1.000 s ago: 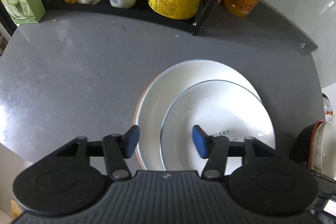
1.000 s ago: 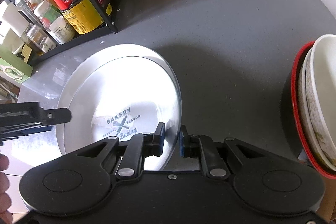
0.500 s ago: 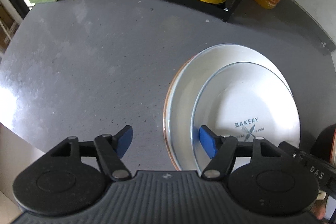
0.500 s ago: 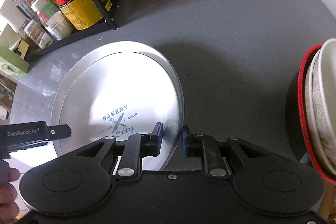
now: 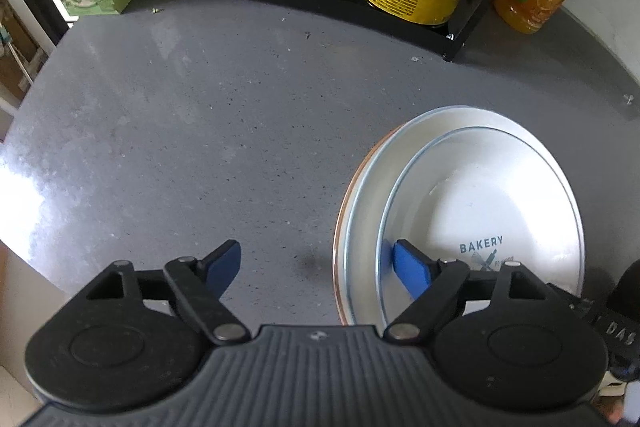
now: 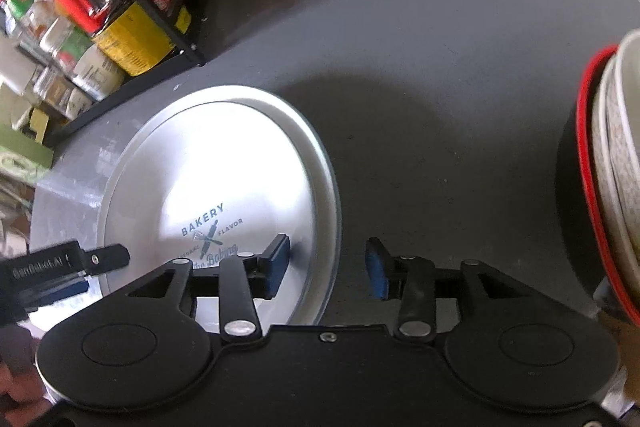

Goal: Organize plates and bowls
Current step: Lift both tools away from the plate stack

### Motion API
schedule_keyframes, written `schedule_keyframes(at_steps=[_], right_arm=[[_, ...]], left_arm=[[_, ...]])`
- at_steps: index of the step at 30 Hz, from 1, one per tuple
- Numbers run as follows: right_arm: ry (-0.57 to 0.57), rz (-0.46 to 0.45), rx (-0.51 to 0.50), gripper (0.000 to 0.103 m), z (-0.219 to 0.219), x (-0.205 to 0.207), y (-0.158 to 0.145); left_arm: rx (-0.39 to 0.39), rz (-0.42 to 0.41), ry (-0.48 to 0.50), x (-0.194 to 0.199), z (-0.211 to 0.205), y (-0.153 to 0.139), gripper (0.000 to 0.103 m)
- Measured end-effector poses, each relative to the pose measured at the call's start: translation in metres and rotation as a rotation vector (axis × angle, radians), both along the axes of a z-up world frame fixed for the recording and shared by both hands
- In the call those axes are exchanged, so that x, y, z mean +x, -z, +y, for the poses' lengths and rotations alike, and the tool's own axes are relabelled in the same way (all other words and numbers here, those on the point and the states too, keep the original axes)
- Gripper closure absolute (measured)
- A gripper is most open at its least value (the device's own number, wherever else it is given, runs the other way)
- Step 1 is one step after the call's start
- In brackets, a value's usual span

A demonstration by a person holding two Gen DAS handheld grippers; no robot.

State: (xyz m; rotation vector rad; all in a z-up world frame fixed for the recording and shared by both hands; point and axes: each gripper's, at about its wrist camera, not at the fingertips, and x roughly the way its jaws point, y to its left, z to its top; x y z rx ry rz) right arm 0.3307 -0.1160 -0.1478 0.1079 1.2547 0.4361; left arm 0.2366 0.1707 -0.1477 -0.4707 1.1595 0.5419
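Grey speckled countertop [image 5: 200,115] carries everything. Both grippers, left gripper [image 5: 316,261] and right gripper [image 6: 326,265], have fingers spread apart, empty, straddling opposite rims of stacked white "BAKERY" plates [image 6: 224,187]; nested red-rimmed bowls [image 6: 612,187] sit right, beyond.

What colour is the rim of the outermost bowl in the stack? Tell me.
Red rim, clearest in the right wrist view.

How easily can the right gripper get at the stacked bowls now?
Probably easily. The right gripper is open and empty. Only bare countertop lies between it and the bowls, which are on its right. It must leave the plates first.
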Motion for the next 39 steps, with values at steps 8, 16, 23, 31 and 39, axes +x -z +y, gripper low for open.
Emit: schedule_keyframes(at_steps=[8,16,23,31,39], right_arm=[[0.063,-0.017,0.089,0.049,-0.033,0.000,-0.019],[0.085,-0.067,0.138,0.014,-0.067,-0.020,-0.040],[0.089,-0.117,0.165,0.008,-0.094,-0.038,-0.053],[0.111,-0.189,0.188,0.000,-0.124,-0.074,-0.068],[0.131,-0.245,0.227,0.000,-0.149,-0.111,-0.084]], left_arm=[[0.084,0.039,0.083,0.007,-0.030,-0.019,0.021],[0.092,-0.014,0.117,0.002,-0.067,-0.038,0.021],[0.109,-0.050,0.136,-0.015,-0.101,-0.051,0.021],[0.109,-0.090,0.134,-0.046,-0.128,-0.064,0.021],[0.128,-0.142,0.136,-0.077,-0.154,-0.080,0.019]])
